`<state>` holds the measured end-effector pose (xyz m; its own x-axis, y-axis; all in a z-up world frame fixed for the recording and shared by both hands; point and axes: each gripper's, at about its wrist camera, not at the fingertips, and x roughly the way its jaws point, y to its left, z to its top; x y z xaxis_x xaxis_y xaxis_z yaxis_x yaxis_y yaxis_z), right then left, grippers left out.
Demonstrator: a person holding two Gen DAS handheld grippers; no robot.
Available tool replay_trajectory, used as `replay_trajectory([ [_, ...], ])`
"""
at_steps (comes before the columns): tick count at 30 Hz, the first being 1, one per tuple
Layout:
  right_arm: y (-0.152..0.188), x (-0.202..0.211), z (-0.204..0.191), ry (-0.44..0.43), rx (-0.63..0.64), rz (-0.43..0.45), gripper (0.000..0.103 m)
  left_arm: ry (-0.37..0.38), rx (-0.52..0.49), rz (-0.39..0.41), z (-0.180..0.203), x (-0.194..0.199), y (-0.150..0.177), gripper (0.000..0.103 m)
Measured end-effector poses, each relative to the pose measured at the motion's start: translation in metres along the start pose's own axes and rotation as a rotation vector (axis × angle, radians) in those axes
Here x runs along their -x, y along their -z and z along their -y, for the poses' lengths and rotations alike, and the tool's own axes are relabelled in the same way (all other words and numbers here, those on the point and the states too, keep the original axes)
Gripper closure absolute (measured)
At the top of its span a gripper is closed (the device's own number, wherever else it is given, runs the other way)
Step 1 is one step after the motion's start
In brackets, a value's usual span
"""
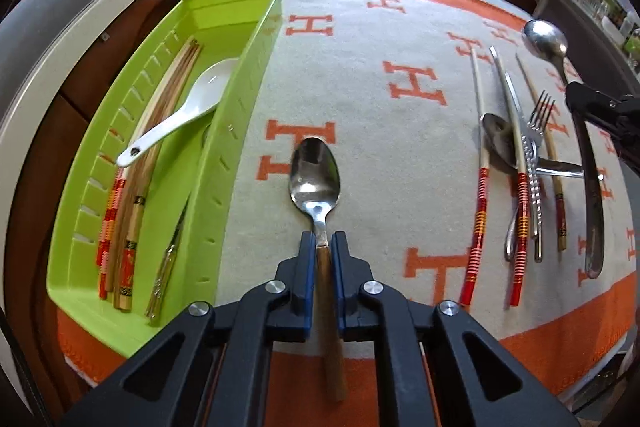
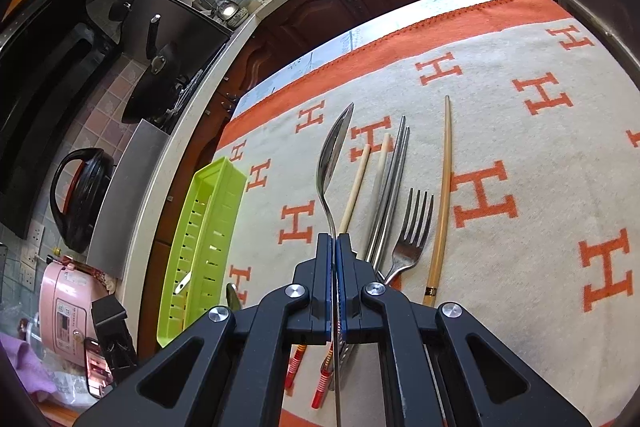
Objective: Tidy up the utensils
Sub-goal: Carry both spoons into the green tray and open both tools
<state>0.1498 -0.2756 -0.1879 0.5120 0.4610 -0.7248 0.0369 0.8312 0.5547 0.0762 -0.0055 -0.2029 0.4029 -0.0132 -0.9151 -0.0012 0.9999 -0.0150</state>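
My left gripper [image 1: 323,247] is shut on the wooden handle of a metal spoon [image 1: 315,171], whose bowl lies face up on the cloth just right of the green tray [image 1: 240,39]. The tray holds several chopsticks [image 1: 132,211], a white ceramic spoon [image 1: 188,107] and a thin utensil. My right gripper [image 2: 335,243] is shut on a long steel spoon [image 2: 332,155], seen edge on and lifted above the cloth. In the left wrist view that spoon [image 1: 546,37] hangs at the far right.
On the orange-and-cream cloth [image 2: 520,155] under the right gripper lie a fork [image 2: 412,227], steel chopsticks [image 2: 390,187], pale chopsticks [image 2: 352,195] and a bamboo chopstick [image 2: 444,195]. Another spoon [image 1: 498,141] lies among them. A counter edge and dark cabinets run behind the table.
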Motion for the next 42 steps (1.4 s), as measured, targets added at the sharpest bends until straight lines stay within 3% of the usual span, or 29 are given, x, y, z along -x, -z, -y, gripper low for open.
replay_trajectory([
  [6,0.009,0.004,-0.015,-0.023,0.032,-0.016,0.101,0.103,0.047,0.063,-0.008,0.006,0.002,0.099],
  [17,0.027,0.010,-0.058,-0.063,0.100,-0.067,0.101,0.174,0.051,0.188,-0.028,0.070,-0.003,0.099],
  [22,0.033,0.003,-0.099,-0.097,0.151,-0.107,0.101,0.152,0.048,0.263,-0.051,0.107,-0.018,0.099],
  [26,0.033,-0.012,-0.138,-0.121,0.169,-0.145,0.101,0.084,0.056,0.308,-0.082,0.118,-0.034,0.099],
  [33,0.022,-0.073,-0.201,-0.131,0.131,-0.214,0.101,0.049,0.097,0.253,-0.126,0.076,-0.051,0.099],
  [42,0.016,-0.150,-0.231,-0.039,0.093,-0.279,0.101,0.144,0.065,0.147,-0.137,0.025,-0.047,0.099],
])
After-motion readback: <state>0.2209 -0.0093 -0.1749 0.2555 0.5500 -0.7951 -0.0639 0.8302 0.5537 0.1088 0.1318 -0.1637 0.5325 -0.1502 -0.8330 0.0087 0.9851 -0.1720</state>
